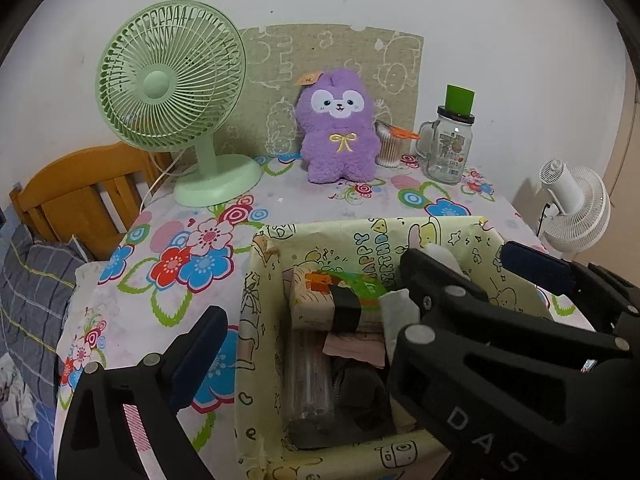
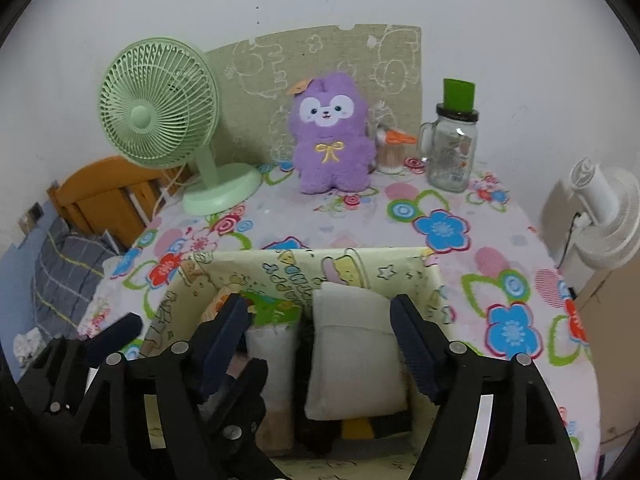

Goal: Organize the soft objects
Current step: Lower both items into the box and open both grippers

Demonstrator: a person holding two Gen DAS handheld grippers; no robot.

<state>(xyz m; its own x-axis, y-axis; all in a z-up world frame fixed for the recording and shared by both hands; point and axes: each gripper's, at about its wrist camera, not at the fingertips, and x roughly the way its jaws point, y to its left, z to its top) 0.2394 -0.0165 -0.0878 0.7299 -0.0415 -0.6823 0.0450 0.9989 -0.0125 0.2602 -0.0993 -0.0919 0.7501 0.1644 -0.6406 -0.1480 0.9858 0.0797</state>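
A purple plush rabbit [image 1: 339, 127] [image 2: 330, 135] sits upright at the back of the floral-cloth table. A yellow cartoon-print storage box [image 1: 260, 320] [image 2: 192, 276] stands at the front and holds a white folded cloth [image 2: 356, 360], a cream item with a black band [image 1: 320, 300], a clear bottle [image 1: 308, 384] and dark fabric. My left gripper [image 1: 312, 312] is open over the box's left part. My right gripper [image 2: 320, 340] is open above the box, its fingers either side of the white cloth; it also shows in the left wrist view [image 1: 460, 280].
A green desk fan [image 1: 172, 96] [image 2: 160, 120] stands back left. A glass jar with a green lid [image 1: 450, 140] [image 2: 452, 144] and a cotton-swab tub [image 1: 389, 146] stand back right. A white fan [image 1: 572, 204] is off the table's right edge; a wooden bed frame [image 1: 80, 192] is left.
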